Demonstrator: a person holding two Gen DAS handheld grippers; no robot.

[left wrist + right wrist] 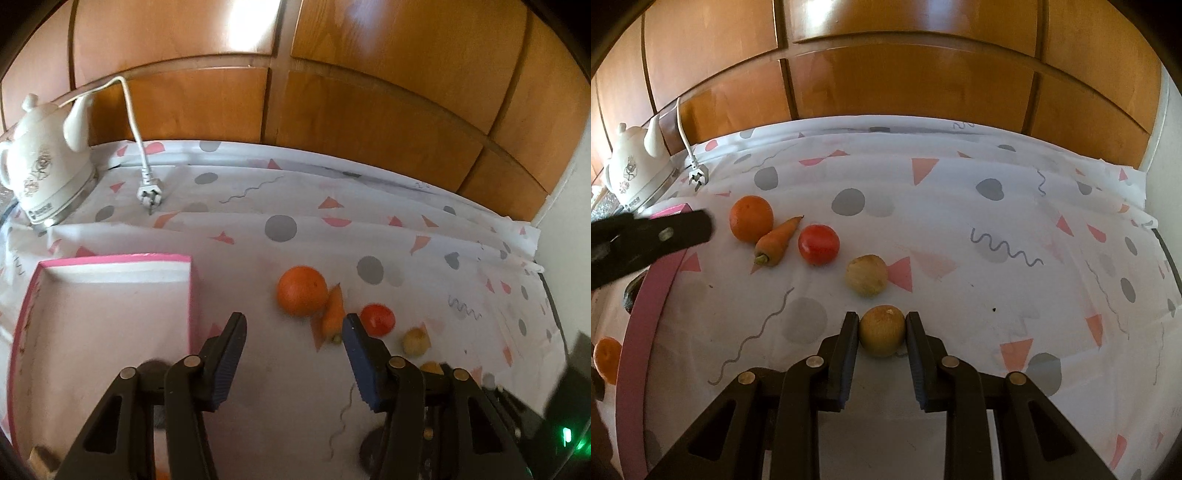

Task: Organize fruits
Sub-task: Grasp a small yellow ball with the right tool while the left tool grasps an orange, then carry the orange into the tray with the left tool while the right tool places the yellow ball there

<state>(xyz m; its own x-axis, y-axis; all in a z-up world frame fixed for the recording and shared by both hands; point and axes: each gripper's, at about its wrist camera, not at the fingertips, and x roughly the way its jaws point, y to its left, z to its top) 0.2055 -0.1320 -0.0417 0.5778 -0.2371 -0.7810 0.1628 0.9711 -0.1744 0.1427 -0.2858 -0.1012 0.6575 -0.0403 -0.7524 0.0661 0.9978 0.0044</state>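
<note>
On the patterned cloth lie an orange (302, 291) (751, 218), a carrot (333, 312) (777, 240), a red tomato (377, 319) (818, 244) and a pale round fruit (416, 341) (867, 275). My left gripper (295, 332) hangs open and empty above the cloth, between the pink box (110, 258) and the carrot. Its right pad is close to the carrot's stem end. My right gripper (882, 321) is shut on a yellow-brown round fruit (882, 330) that rests on the cloth. One dark finger (683, 229) of the left gripper shows in the right wrist view.
A white kettle (44, 177) (635, 173) stands at the back left with its plug (149, 194) lying loose on the cloth. Wooden cabinet doors close off the back. Inside the pink box's rim (646, 295) I see another orange (607, 358) and a dark item (631, 295).
</note>
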